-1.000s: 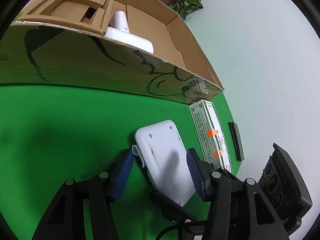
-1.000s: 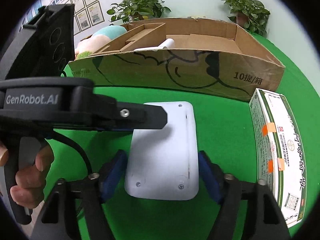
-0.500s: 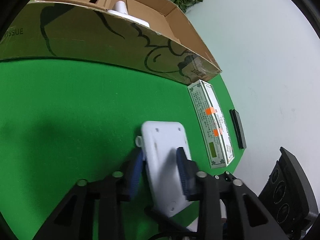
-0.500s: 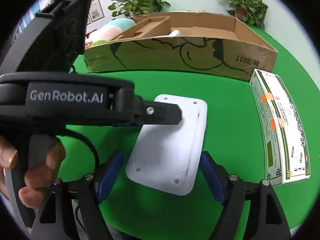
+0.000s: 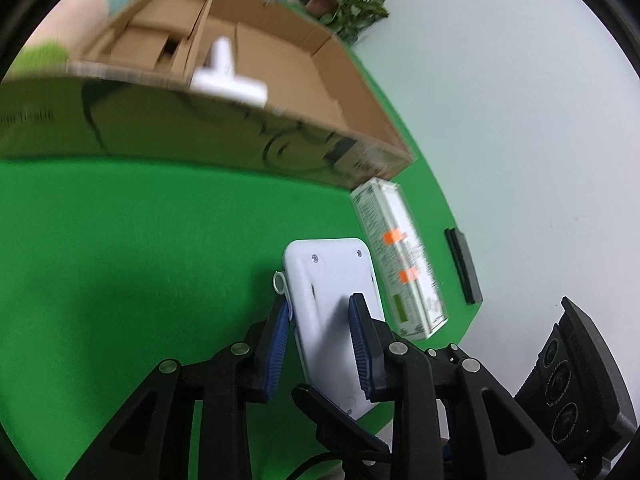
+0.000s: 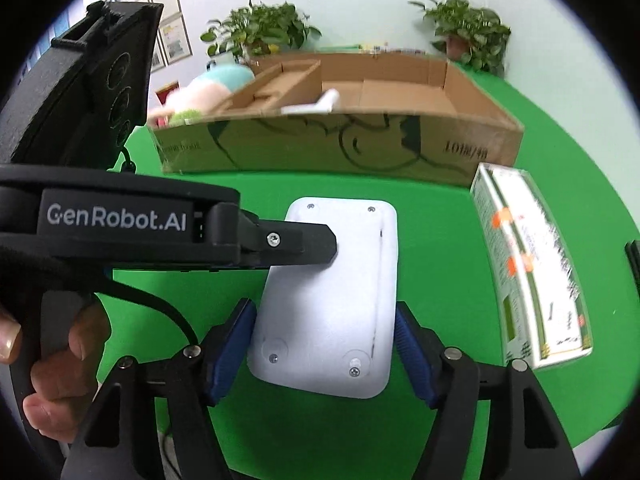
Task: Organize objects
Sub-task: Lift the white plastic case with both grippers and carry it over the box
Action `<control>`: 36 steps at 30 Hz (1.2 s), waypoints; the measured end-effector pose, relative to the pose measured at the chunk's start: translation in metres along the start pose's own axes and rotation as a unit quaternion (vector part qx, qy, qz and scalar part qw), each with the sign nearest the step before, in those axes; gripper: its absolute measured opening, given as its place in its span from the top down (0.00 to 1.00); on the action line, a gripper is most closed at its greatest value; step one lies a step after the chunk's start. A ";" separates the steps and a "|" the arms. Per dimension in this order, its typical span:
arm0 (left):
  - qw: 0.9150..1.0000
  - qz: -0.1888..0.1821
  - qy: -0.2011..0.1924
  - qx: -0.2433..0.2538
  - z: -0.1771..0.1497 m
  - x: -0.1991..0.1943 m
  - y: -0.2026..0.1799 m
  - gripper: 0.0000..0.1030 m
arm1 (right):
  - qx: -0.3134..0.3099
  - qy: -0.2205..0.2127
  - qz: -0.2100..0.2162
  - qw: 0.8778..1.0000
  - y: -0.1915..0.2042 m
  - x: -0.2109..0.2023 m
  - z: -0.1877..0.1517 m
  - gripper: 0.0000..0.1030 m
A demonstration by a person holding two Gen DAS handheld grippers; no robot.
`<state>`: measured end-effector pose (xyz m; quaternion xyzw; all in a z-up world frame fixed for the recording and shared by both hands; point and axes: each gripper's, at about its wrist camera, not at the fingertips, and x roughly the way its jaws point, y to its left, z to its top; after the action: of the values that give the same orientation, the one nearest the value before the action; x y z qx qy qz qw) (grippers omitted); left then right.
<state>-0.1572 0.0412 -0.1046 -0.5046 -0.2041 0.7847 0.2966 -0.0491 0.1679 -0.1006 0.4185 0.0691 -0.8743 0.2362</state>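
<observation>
A flat white device [image 5: 332, 280] with screws in its back hangs just above the green table [image 5: 120, 240]. My left gripper [image 5: 318, 304] is shut on it, blue pads pressing its two faces from the left side. In the right wrist view the white device [image 6: 332, 280] lies between the blue pads of my right gripper [image 6: 324, 320]. Those jaws are closing, and both pads touch its long edges. One left finger [image 6: 296, 240] lies over its top face. Behind stands an open cardboard box [image 6: 320, 148] holding a white part [image 6: 320, 104].
A green and white carton [image 6: 532, 272] lies right of the device, near the box corner. A black bar [image 5: 462, 264] sits off the table's right edge. A plush toy [image 6: 208, 88] and potted plants [image 6: 468, 28] stand behind the box. A hand [image 6: 60, 360] holds the left gripper.
The left jaws closed onto the white device and lifted it off the table. The right jaws widened, then came back in against its long edges. Both views now look from higher up.
</observation>
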 end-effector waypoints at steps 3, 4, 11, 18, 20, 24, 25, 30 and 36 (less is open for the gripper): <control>1.000 0.001 -0.023 0.017 0.011 -0.017 -0.013 0.74 | 0.001 -0.030 -0.002 1.000 0.001 -0.013 0.015 0.35; 0.999 0.001 -0.031 0.024 0.016 -0.024 -0.018 0.74 | 0.001 -0.038 -0.003 0.999 0.002 -0.017 0.018 0.35; 0.995 -0.003 -0.077 0.065 0.056 -0.058 -0.052 0.74 | -0.005 -0.100 -0.009 0.995 0.004 -0.047 0.059 0.35; 0.991 0.004 -0.096 0.091 0.115 -0.075 -0.085 0.75 | -0.002 -0.138 -0.010 0.990 0.000 -0.061 0.109 0.35; 0.992 -0.001 -0.091 0.088 0.140 -0.074 -0.084 0.75 | -0.002 -0.141 -0.011 0.990 -0.003 -0.059 0.130 0.35; 0.992 0.019 -0.088 0.088 0.183 -0.077 -0.090 0.76 | -0.001 -0.131 -0.001 0.991 -0.021 -0.047 0.169 0.35; 0.992 0.022 -0.087 0.087 0.192 -0.076 -0.091 0.77 | 0.006 -0.127 0.006 0.992 -0.027 -0.043 0.178 0.35; 0.994 0.029 -0.074 0.072 0.224 -0.065 -0.088 0.77 | 0.021 -0.111 0.017 0.993 -0.044 -0.024 0.204 0.35; 0.997 0.040 -0.043 0.052 0.234 -0.027 -0.063 0.78 | 0.037 -0.069 0.037 0.996 -0.057 0.008 0.211 0.35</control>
<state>-0.3455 0.0646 0.0477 -0.4621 -0.1554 0.8263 0.2822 -0.2275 0.1480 0.0237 0.3675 0.0045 -0.8939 0.2565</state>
